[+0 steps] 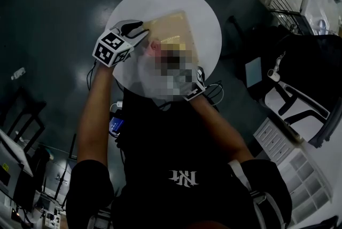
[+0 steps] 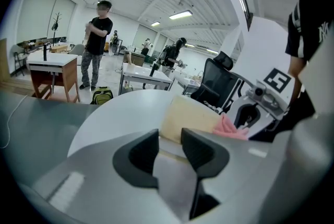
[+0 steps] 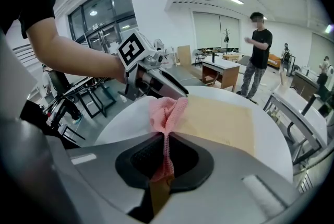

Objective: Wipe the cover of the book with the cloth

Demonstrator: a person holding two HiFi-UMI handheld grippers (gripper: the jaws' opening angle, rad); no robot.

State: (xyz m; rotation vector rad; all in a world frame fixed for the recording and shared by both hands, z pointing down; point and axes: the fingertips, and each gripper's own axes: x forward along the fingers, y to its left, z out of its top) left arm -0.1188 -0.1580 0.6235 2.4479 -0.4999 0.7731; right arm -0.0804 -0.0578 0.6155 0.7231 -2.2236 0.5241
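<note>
Tan book [image 1: 172,29] is lying flat, cover up, with a round white table [image 1: 208,17] under it. From the head view the book sits a bit past the middle of the tabletop, away from the person.

Left gripper [image 2: 169,137] is at the book's near left corner. Its 2 jaws are only a narrow gap apart, and the book's edge runs right into that gap, so it looks like it's pinching the book there. Can't swear how hard it's pressing.

Right gripper [image 3: 167,139] has its jaws pressed together on a pink cloth [image 3: 167,109]. A thin strip of cloth runs down between the pads, and the rest is bunched up just past the tips. That bunch sits at the book's corner closest to the person, and it looks like it's touching the cover. In the head view a mosaic patch covers most of that spot, so only the gripper views really show it.

The 2 grippers are on opposite sides of that same end of the book and face each other across it.

Well beyond the book, 1 person in a black shirt [image 3: 259,53] is standing on the floor near a wooden desk [image 3: 222,72]. There's also a black office chair [image 2: 216,84] just past the book on the right gripper's side.
</note>
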